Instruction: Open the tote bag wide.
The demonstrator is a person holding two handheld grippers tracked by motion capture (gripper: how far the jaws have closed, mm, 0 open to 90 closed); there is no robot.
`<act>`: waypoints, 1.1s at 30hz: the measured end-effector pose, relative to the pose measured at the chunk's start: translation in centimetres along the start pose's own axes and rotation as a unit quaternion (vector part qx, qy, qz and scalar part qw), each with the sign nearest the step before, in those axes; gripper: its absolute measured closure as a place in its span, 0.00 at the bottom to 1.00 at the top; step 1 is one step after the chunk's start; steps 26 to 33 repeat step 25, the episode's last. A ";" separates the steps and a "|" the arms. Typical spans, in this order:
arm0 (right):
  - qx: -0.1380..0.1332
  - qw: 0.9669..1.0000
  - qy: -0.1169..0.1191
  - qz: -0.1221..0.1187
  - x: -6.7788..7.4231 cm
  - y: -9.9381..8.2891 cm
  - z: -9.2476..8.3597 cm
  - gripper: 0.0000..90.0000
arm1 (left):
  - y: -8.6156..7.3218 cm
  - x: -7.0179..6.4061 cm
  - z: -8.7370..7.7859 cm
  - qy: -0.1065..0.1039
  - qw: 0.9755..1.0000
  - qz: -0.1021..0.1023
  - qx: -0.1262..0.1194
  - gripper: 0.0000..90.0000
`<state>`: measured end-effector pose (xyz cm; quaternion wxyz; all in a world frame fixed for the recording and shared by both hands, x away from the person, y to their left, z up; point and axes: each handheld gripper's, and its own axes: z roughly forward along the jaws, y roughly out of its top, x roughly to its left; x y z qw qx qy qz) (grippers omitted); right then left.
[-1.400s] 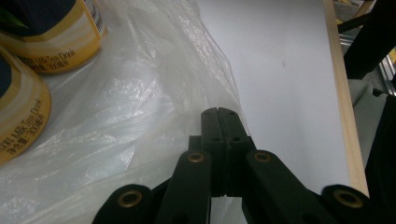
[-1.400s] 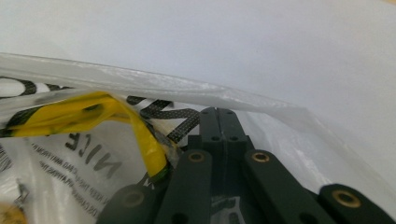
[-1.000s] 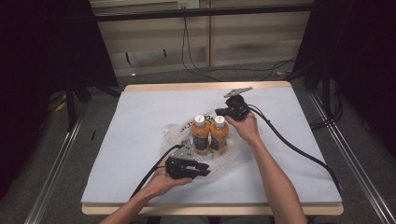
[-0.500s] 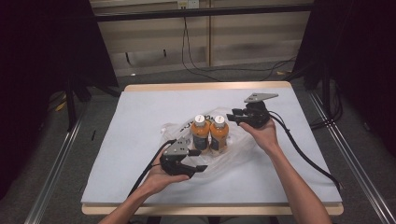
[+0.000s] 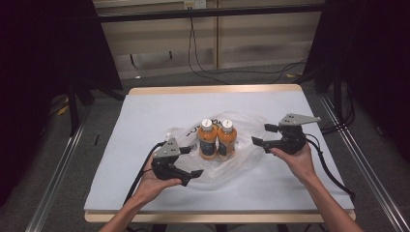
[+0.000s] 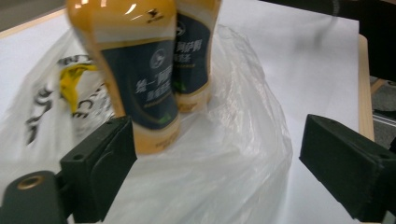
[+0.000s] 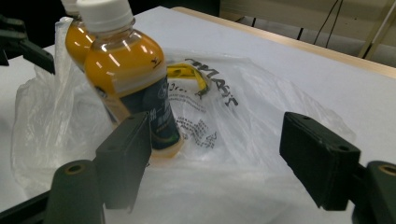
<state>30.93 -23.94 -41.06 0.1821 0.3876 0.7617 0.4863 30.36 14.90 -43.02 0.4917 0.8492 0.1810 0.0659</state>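
My left gripper (image 5: 193, 177) and right gripper (image 5: 259, 135) have just been opening; fingers wide, empty. Two orange bottles (image 5: 217, 138) stand upright on the plastic bag (image 5: 251, 159), at 12 o'clock of my left gripper.

Two orange drink bottles (image 5: 217, 139) w/ white caps & dark labels are stood upright, touching side by side, on a crumpled clear plastic bag (image 5: 251, 157) w/ black print, spread flat mid-table (image 5: 145, 111)
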 end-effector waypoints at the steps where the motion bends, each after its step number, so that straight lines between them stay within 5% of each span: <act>1: -0.003 1.000 -0.003 0.001 0.2 -0.2 -0.4 0.25 | -0.1 0.1 -0.4 0.006 1.000 -0.005 -0.001 0.10; 10: -0.010 1.000 -0.015 0.010 1.7 -2.5 -4.1 0.23 | -2.4 0.8 -4.2 0.060 0.998 -0.013 0.004 0.09; 18: -0.016 0.998 -0.038 0.047 1.7 -5.5 -7.3 0.21 | -5.1 1.7 -6.8 0.109 0.993 -0.054 -0.004 0.06; 25: -0.029 0.994 -0.086 0.068 1.3 -7.8 -9.5 0.18 | -6.6 2.1 -7.7 0.126 0.989 -0.076 -0.004 0.04; 33: -0.029 0.994 -0.086 0.068 1.3 -7.8 -9.5 0.18 | -6.6 2.1 -7.7 0.126 0.989 -0.076 -0.004 0.04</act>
